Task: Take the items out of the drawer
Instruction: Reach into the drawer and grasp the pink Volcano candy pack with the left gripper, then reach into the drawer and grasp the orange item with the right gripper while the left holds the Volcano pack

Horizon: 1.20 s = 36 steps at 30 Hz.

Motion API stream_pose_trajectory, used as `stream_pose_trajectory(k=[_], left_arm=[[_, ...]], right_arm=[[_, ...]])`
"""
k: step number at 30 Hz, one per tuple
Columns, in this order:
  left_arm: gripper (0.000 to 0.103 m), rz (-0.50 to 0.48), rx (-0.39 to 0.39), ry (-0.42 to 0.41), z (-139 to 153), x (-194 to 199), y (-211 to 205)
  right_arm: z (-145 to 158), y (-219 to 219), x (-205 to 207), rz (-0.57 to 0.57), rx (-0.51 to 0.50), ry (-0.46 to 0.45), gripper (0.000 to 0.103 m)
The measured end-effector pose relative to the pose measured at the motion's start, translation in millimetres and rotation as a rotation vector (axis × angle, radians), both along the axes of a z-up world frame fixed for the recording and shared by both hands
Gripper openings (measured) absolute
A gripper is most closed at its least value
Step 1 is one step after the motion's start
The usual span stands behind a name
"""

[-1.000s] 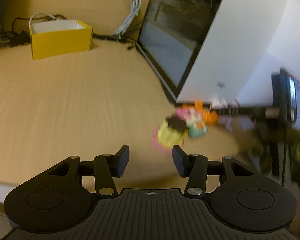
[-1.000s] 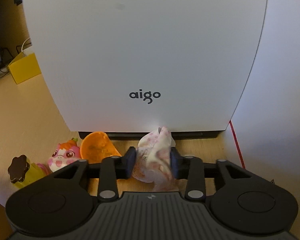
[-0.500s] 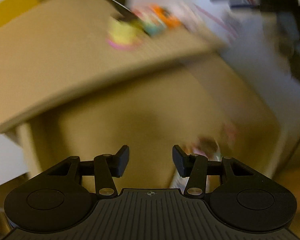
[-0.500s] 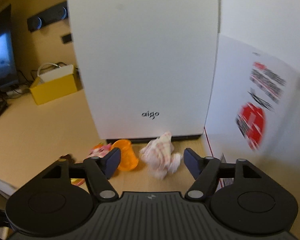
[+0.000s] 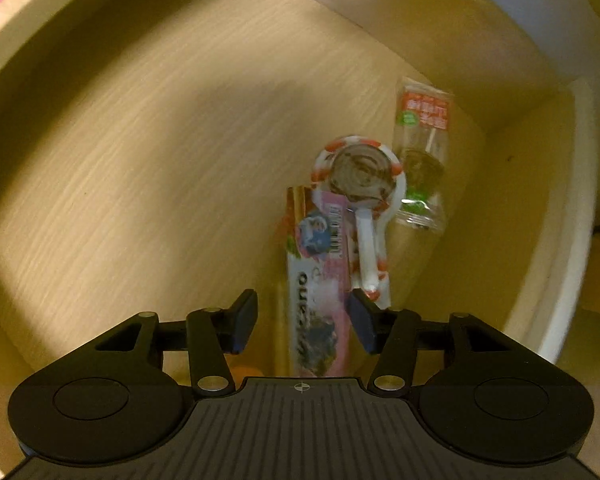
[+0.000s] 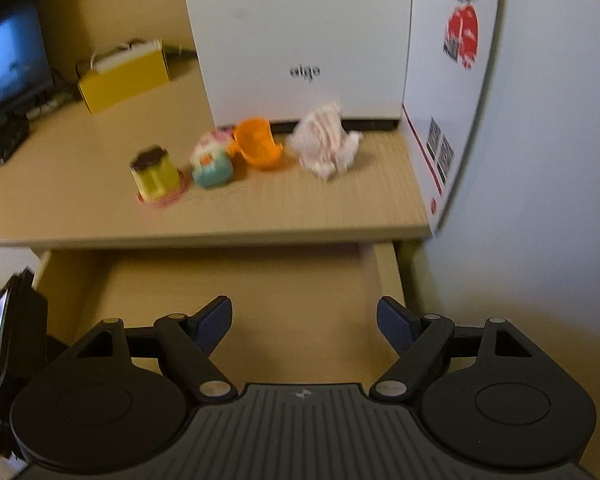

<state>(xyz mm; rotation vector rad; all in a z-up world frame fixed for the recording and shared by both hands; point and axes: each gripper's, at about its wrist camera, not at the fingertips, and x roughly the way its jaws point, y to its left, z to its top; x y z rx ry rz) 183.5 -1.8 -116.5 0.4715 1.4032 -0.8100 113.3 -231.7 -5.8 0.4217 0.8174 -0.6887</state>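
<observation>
My left gripper (image 5: 303,320) points down into the open wooden drawer (image 5: 160,168), and it is open. A pink printed packet (image 5: 320,280) lies on the drawer floor under the gap between its fingers, untouched. Beside the packet are a red-and-white ringed swirl lollipop toy (image 5: 360,180) and a clear wrapped lollipop (image 5: 420,148). My right gripper (image 6: 304,316) hangs over the drawer (image 6: 240,280), jaws opening, nothing between them. On the desk top beyond it sit a crumpled pink-white cloth (image 6: 326,146), an orange cup (image 6: 258,146), a pink-teal toy (image 6: 212,162) and a yellow cupcake toy (image 6: 156,174).
A big white box (image 6: 300,32) stands behind the toys. A printed white panel (image 6: 452,80) closes off the right. Further left are a yellow box (image 6: 124,76) and a lit monitor (image 6: 8,52). The drawer's right wall (image 5: 560,240) is close to the items.
The right gripper let go of the crumpled cloth on the desk and drew back over the drawer. The left gripper swung from the desk top down into the drawer.
</observation>
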Motion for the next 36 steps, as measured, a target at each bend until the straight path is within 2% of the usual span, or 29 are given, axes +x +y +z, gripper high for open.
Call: stream_pose_trajectory(k=[2, 4, 7, 10, 13, 17, 22, 26, 34, 36], left_arm=[[0.05, 0.01, -0.014, -0.005, 0, 2, 0], [0.05, 0.042, -0.022, 0.03, 0, 7, 5], [0.049, 0.164, -0.052, 0.075, 5, 14, 25], [0.049, 0.284, -0.112, 0.016, 25, 14, 51], [0.049, 0.403, -0.182, -0.046, 48, 14, 78], [0.049, 0.518, -0.199, -0.168, 77, 17, 109], [0.049, 0.613, -0.193, -0.257, 99, 11, 130], [0.049, 0.683, -0.195, -0.296, 119, 3, 158], [0.049, 0.811, -0.199, -0.353, 145, -10, 202], [0.049, 0.847, -0.225, -0.352, 149, -11, 213]], right_arm=[[-6, 0, -4, -0.01, 0.015, 0.026, 0.08], [-16, -3, -4, -0.014, 0.051, 0.052, 0.08], [-27, -4, -8, -0.021, 0.117, 0.065, 0.08], [-33, -9, -7, -0.035, 0.193, 0.05, 0.08], [-39, -12, 2, -0.039, 0.24, 0.076, 0.08], [-51, -2, 28, 0.02, 0.323, 0.11, 0.08], [-65, 32, 72, 0.175, 0.449, 0.148, 0.08], [-71, 69, 113, 0.328, 0.519, 0.175, 0.08], [-95, 153, 192, 0.803, 0.435, 0.3, 0.079], [-104, 163, 204, 0.892, 0.417, 0.329, 0.08]])
